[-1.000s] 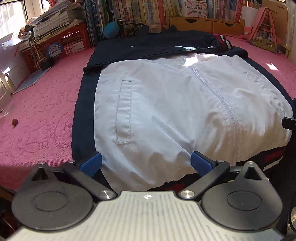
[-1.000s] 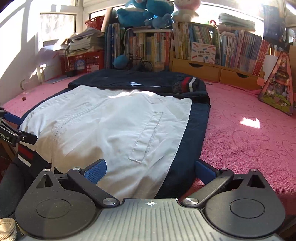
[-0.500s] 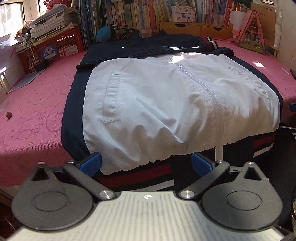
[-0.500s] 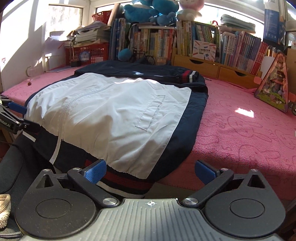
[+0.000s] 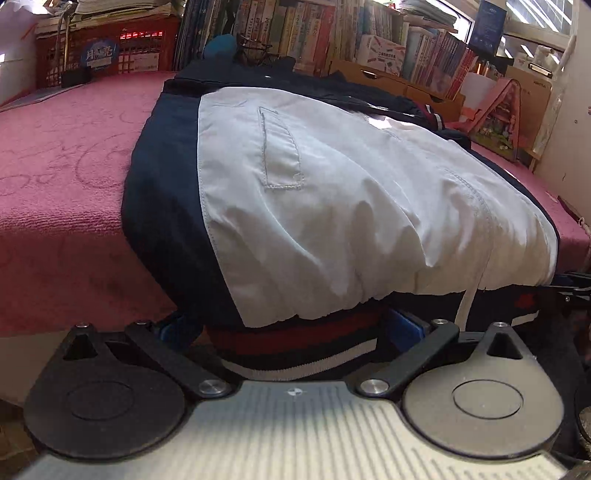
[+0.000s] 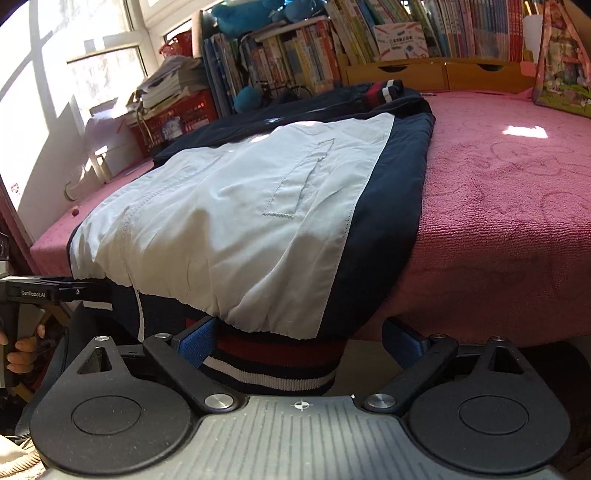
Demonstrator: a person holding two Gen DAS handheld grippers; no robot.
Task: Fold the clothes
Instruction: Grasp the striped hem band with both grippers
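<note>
A white and navy jacket (image 5: 332, 206) (image 6: 236, 221) lies flat on the pink-covered table (image 5: 66, 177). Its red, white and navy striped hem (image 5: 295, 347) (image 6: 273, 362) hangs over the table's front edge. My left gripper (image 5: 291, 332) is open, low at that edge, with the hem's left part between its blue pads (image 5: 406, 326). My right gripper (image 6: 299, 339) is open too, and the hem's right corner sits between its fingers, close to the left pad (image 6: 195, 339). Each gripper shows at the other view's edge: the left gripper (image 6: 55, 291) and the right gripper (image 5: 572, 291).
Bookshelves (image 6: 369, 33) line the table's far side, with a red crate (image 5: 110, 48) of papers, wooden drawers (image 6: 436, 74) and a triangular toy house (image 5: 498, 114). A folded sleeve cuff (image 6: 384, 90) lies at the jacket's far end. A hand (image 6: 22, 350) holds the left tool.
Both grippers have dropped and drawn back from above the jacket to the table's front edge. The striped hem now sits between their open fingers.
</note>
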